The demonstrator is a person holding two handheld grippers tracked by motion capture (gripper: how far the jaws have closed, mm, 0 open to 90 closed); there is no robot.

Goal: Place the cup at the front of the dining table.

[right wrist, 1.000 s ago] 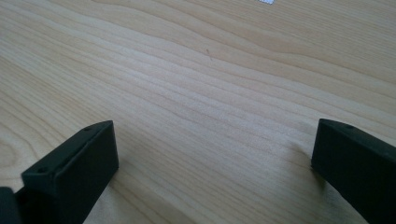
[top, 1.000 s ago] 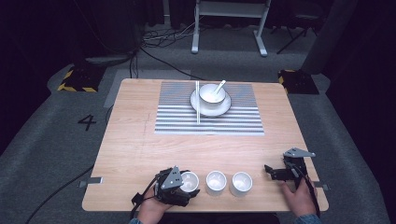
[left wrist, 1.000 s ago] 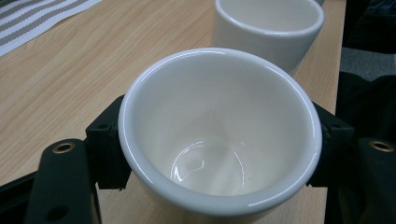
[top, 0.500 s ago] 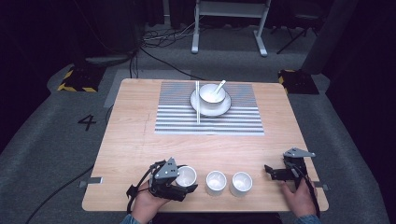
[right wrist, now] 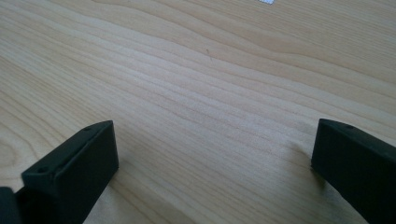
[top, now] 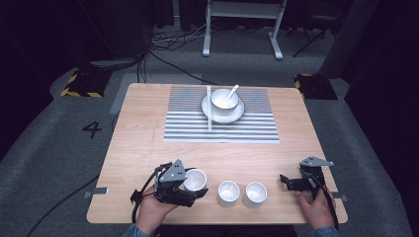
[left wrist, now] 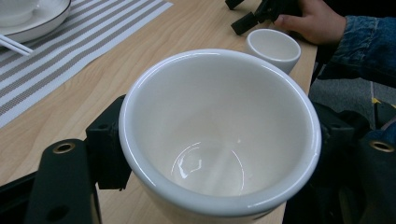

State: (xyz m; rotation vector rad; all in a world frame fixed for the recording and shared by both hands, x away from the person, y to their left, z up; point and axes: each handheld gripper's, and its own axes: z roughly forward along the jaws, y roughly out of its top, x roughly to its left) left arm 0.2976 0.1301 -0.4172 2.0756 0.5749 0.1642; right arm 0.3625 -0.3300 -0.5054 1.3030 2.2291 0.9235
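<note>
While left tongs (top: 193,188) clamp a cup (top: 194,179), floor reads, seemingly, "4" (top: 92,129).

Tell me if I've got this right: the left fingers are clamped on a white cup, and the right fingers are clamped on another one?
Not quite. The left gripper does clamp a white cup, but the right gripper stands open over bare table, as the right gripper view shows.

cup (top: 195,179) left of two cups (top: 242,193), bowl (top: 224,100) on plate (top: 236,115) behind
</note>
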